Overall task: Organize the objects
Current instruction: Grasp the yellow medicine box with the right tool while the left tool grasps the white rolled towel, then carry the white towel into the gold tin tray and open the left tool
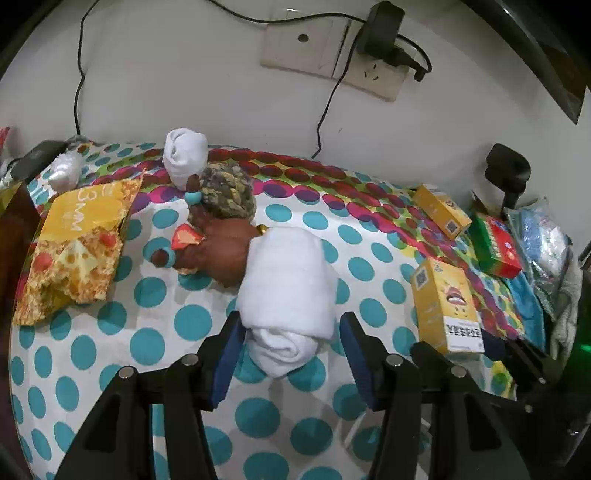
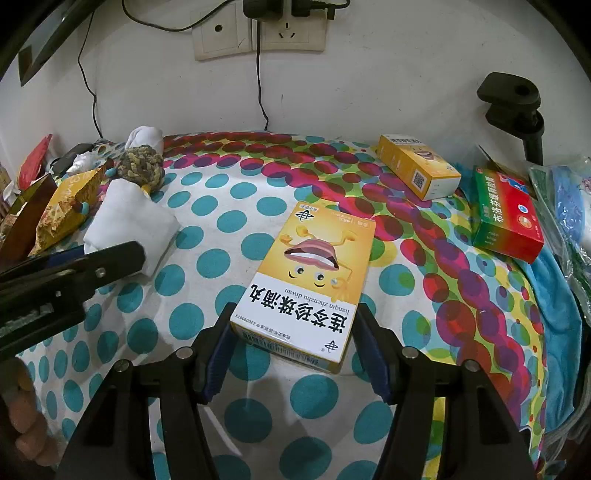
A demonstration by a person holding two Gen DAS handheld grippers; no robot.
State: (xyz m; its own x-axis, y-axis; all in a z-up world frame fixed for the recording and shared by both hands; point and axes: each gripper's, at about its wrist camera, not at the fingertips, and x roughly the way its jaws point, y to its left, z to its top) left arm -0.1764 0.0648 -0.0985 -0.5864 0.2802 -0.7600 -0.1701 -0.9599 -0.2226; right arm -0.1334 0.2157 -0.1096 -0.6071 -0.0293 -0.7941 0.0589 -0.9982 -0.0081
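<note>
Two released claws straddle a lengthwise white roll (image 1: 286,284) and yellow box (image 2: 310,284).

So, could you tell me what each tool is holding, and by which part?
Nothing looks gripped: the left tool straddles the near end of the rolled white towel, the right tool the white end of the yellow box.

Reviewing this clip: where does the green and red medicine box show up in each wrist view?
Left wrist: green and red medicine box at the right edge, past both yellow boxes.
Right wrist: same box at right, below the black clamp.
Shared landmark: the wall socket plate at the top of both views.
</note>
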